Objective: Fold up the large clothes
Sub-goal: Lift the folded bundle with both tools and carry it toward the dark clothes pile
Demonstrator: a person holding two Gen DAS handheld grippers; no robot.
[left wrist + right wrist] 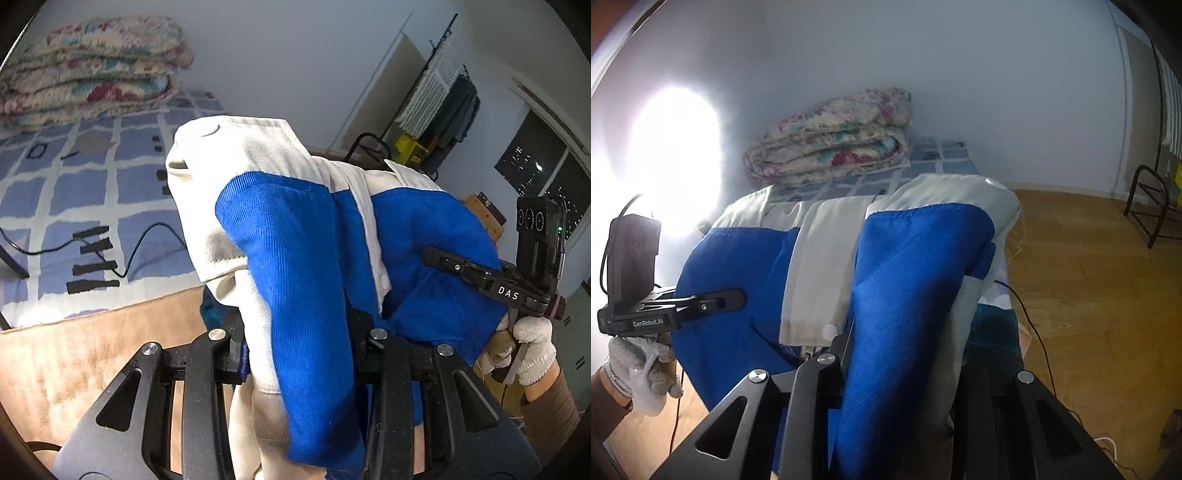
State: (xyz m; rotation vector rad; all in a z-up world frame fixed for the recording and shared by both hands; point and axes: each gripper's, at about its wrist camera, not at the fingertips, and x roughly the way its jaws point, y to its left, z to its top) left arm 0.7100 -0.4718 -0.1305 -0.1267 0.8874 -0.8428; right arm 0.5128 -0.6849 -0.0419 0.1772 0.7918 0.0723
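While both grippers hold it, the jacket [314,258], blue with cream panels, hangs bunched at centre frame in both wrist views, raised above the bed [74,192].

Item: my left gripper [299,354], clamped on a blue-and-cream fold at lower centre of its own view; at left edge of the right view [735,297].

Item: my right gripper [897,358], clenched on a blue fold at lower centre of its view; at right edge of the left view [432,254], in a white-gloved hand [532,350].

Item: floral quilt [834,144], folded, on the bed, upper centre of the right view.

Item: black cable [140,240], on the checked cover, left.

Item: clothes rack [447,96], upper right of the left view.
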